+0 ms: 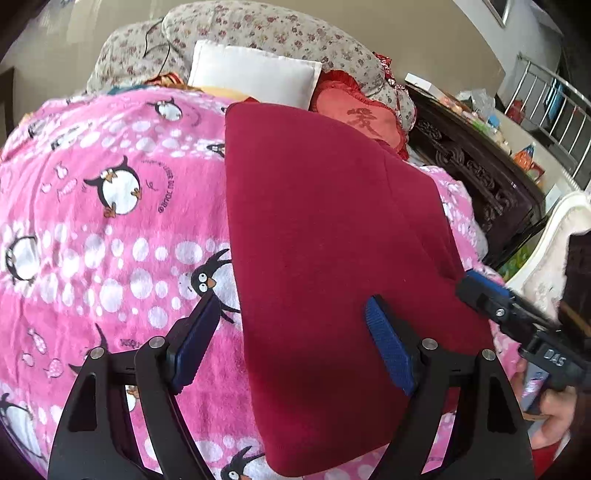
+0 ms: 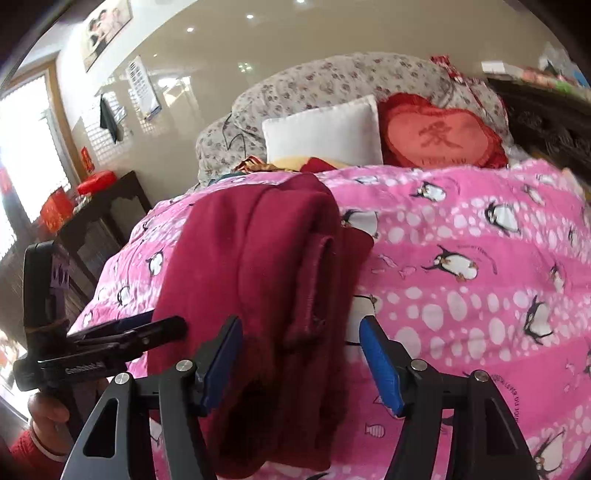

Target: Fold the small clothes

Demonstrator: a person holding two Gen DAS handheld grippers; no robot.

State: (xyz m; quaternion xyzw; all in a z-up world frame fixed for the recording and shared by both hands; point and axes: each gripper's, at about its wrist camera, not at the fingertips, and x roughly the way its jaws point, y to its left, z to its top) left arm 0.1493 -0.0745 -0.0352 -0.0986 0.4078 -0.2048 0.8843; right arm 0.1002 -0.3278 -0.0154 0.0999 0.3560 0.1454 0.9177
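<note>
1. Because the dark red garment [image 1: 332, 266] lies flat on the pink penguin blanket [image 1: 110, 229], long and narrow with smooth sides, it appears to be folded lengthwise already; I judge a crosswise fold comes next.
2. While the left gripper [image 1: 291, 343] hovers over the garment's near end, its jaws stand wide apart and hold nothing; one blue pad sits above the cloth, the other above the blanket, as if placed to take the left edge.
3. Seen from the right wrist, the right gripper [image 2: 301, 358] is likewise spread wide and empty, straddling the garment's [image 2: 258, 280] near end, where a ribbed hem or cuff shows.
4. From the left wrist the right gripper [image 1: 484, 291] appears at the garment's right edge, so the two tools flank the same end, probably so that both corners can be lifted together.
5. Count: one red garment, two grippers, one blanket.
6. Behind them, at the head of the bed, rest one white pillow [image 1: 255, 75], one red heart-shaped cushion [image 1: 362, 122] and a floral quilt [image 1: 277, 26], well apart from the work.
</note>
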